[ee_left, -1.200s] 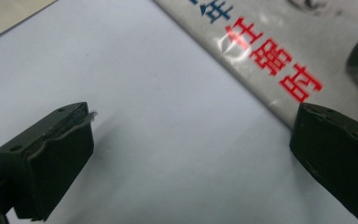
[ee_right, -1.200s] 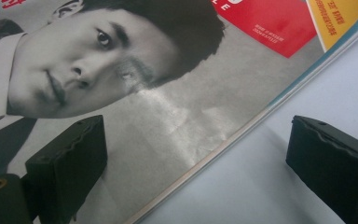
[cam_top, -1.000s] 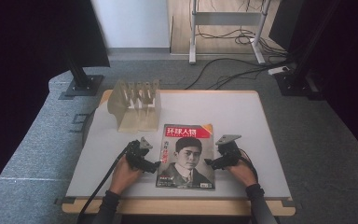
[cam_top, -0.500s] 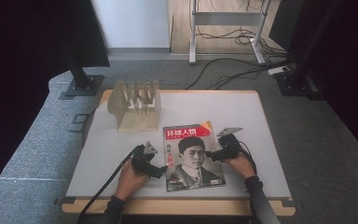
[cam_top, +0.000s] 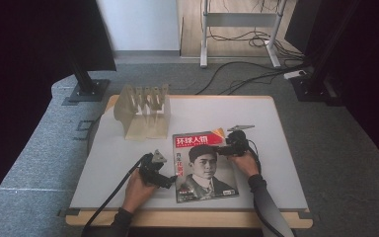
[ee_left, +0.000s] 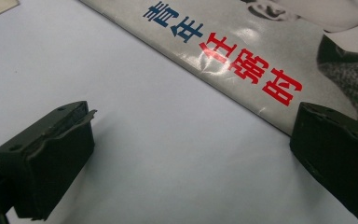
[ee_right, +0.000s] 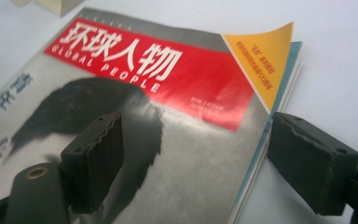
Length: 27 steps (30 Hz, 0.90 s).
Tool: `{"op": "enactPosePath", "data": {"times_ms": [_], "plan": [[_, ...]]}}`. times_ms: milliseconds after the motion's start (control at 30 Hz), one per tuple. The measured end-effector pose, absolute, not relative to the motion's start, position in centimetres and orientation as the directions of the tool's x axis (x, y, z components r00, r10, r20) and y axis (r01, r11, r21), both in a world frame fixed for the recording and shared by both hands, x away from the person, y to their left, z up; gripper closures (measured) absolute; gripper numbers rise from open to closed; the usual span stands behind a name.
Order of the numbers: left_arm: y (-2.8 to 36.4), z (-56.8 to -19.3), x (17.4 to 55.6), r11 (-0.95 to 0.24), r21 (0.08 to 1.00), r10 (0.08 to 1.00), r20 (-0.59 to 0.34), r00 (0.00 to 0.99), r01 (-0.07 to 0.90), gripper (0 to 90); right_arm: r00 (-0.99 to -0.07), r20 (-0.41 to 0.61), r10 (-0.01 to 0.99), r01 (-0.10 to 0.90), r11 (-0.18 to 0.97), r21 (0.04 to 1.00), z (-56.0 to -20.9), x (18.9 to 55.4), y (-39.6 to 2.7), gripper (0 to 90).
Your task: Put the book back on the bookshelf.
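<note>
A magazine with a red title band and a portrait cover lies flat on the white table, slightly turned. My right gripper reaches in from the right over its upper right edge. In the right gripper view the right gripper has one jaw above the magazine and the other past the page edges; the jaws have just been closing and stand open, not pressing. My left gripper lies by the lower left edge. There the left gripper is open, one jaw at the border of the magazine.
A wooden slotted rack stands at the back left of the table, just behind the magazine's top left corner. Cables trail from both grippers toward the front edge. Black stands and floor cables lie beyond the table.
The right gripper has moved left and away from me onto the magazine's upper right edge. The magazine has shifted a little to the right and turned slightly. The left hand has barely moved.
</note>
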<state>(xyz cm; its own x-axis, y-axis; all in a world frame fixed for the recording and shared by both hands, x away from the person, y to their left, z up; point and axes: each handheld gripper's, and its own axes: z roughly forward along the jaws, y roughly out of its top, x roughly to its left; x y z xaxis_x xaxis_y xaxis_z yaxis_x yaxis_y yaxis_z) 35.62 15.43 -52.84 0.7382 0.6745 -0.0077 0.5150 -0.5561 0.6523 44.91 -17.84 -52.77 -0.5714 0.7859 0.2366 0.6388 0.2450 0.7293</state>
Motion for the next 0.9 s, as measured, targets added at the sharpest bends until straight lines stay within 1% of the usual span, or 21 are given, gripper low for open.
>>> {"op": "enactPosePath", "data": {"times_ms": [133,200,400,567,633,667,700,733,767,800,833,900], "plan": [[15.4,-52.8,35.6,-0.554,0.652,0.678,-0.009,0.735,0.518,0.0,-0.557,0.259,0.789,0.651,0.221,0.726,-52.8,44.7,-18.1,21.1],[15.4,-52.8,35.6,-0.553,0.652,0.679,-0.009,0.735,0.519,0.0,-0.534,0.299,0.791,0.673,0.183,0.716,-52.7,44.6,-18.3,22.0],[15.4,-52.8,35.6,-0.552,0.652,0.68,-0.009,0.733,0.52,0.0,-0.517,0.32,0.794,0.692,0.168,0.702,-52.6,44.0,-18.3,22.5],[15.4,-52.8,35.6,-0.552,0.652,0.68,-0.01,0.733,0.521,0.0,-0.505,0.366,0.781,0.712,0.138,0.688,-52.5,43.5,-18.8,24.6],[15.4,-52.8,35.6,-0.552,0.652,0.68,-0.01,0.733,0.521,0.0,-0.507,0.386,0.771,0.721,0.133,0.68,-52.5,43.3,-19.0,27.7],[15.4,-52.8,35.7,-0.552,0.652,0.68,-0.01,0.733,0.521,0.0,-0.515,0.414,0.75,0.728,0.129,0.673,-52.5,43.2,-19.1,33.0],[15.4,-52.8,35.6,-0.552,0.652,0.68,-0.01,0.733,0.521,0.0,-0.525,0.457,0.718,0.742,0.123,0.659,-52.7,43.1,-19.0,33.7],[15.4,-52.8,35.6,-0.552,0.651,0.68,-0.01,0.733,0.521,0.0,-0.528,0.458,0.715,0.74,0.123,0.661,-52.7,43.0,-18.9,35.5],[15.4,-52.8,35.6,-0.552,0.652,0.68,-0.009,0.733,0.521,0.0,-0.53,0.423,0.735,0.728,0.138,0.671,-52.6,42.8,-18.7,36.4],[15.4,-52.8,35.6,-0.552,0.652,0.68,-0.009,0.733,0.52,0.0,-0.548,0.358,0.756,0.709,0.192,0.679,-52.3,42.7,-18.1,35.3],[15.4,-52.8,35.6,-0.552,0.652,0.68,-0.009,0.733,0.52,0.0,-0.548,0.358,0.756,0.709,0.192,0.679,-52.3,42.7,-18.1,35.3],[15.4,-52.8,35.6,-0.552,0.652,0.68,-0.009,0.733,0.52,0.0,-0.555,0.322,0.767,0.699,0.219,0.681,-52.2,43.0,-17.8,36.9]]}}
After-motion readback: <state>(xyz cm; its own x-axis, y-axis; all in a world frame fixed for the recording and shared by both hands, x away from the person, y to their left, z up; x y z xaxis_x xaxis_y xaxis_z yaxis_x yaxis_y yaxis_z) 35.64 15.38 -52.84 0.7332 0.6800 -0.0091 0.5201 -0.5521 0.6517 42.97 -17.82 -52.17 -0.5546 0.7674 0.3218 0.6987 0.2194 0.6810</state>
